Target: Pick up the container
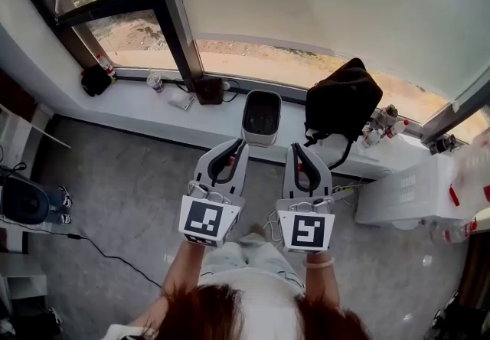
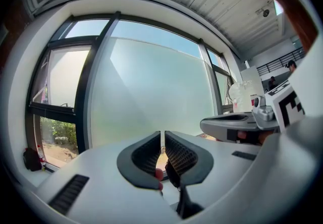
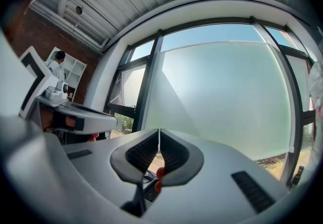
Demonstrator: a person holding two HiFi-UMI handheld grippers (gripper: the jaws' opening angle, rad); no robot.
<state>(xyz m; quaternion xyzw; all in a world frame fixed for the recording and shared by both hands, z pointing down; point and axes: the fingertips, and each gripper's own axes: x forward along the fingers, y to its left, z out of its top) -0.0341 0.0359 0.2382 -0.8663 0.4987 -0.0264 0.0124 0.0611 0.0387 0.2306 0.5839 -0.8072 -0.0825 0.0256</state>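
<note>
Left gripper (image 1: 236,145), right gripper (image 1: 295,148): jaws together, empty. Just ahead, white rectangular container (image 1: 261,118); advancing with jaws closed would likely shove it.

Container (image 1: 261,118) likely smooth plastic; bag (image 1: 342,99) matt black cloth; floor (image 1: 130,178) rough concrete.
</note>
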